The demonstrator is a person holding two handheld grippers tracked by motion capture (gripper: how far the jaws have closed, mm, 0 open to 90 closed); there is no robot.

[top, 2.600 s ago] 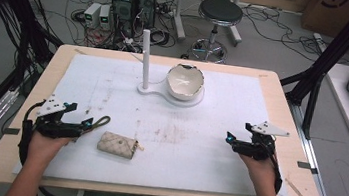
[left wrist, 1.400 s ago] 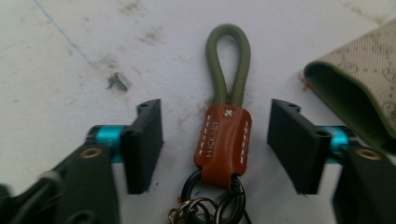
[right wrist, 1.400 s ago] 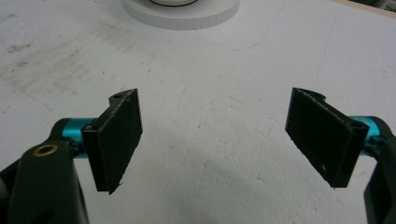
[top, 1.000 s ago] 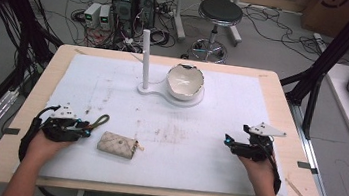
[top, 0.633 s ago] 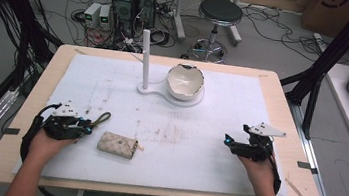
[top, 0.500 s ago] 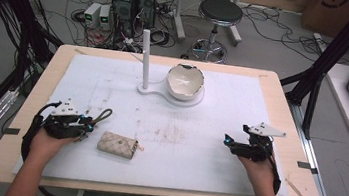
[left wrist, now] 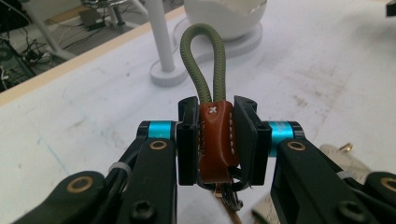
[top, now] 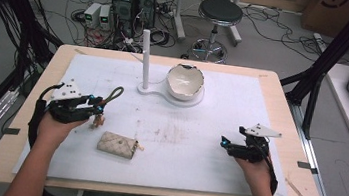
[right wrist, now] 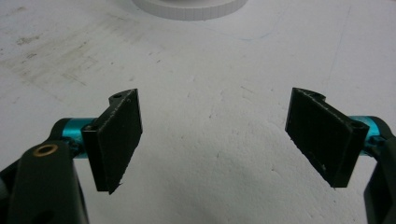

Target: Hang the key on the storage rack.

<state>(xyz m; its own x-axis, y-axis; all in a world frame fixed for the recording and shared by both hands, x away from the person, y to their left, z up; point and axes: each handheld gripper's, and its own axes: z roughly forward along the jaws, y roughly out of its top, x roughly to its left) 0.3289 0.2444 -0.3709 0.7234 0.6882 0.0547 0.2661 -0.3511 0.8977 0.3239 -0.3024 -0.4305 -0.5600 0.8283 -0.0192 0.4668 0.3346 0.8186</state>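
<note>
Keychain strap (left wrist: pixel 215 135) | left gripper (left wrist: pixel 215 140) pinching its leather tab | right gripper (right wrist: pixel 217 140) spread wide, holding nothing

My left gripper (top: pixel 91 112) has closed on the brown leather tab (left wrist: pixel 215 140) of the key strap and lifted it off the mat (top: pixel 206 147). The green loop (top: pixel 114 94), which lay flat before, now sticks up past the jaws toward the post (top: pixel 145 59), and small metal bits (top: pixel 96 120) hang free just beside the pouch (top: pixel 117 144).
</note>
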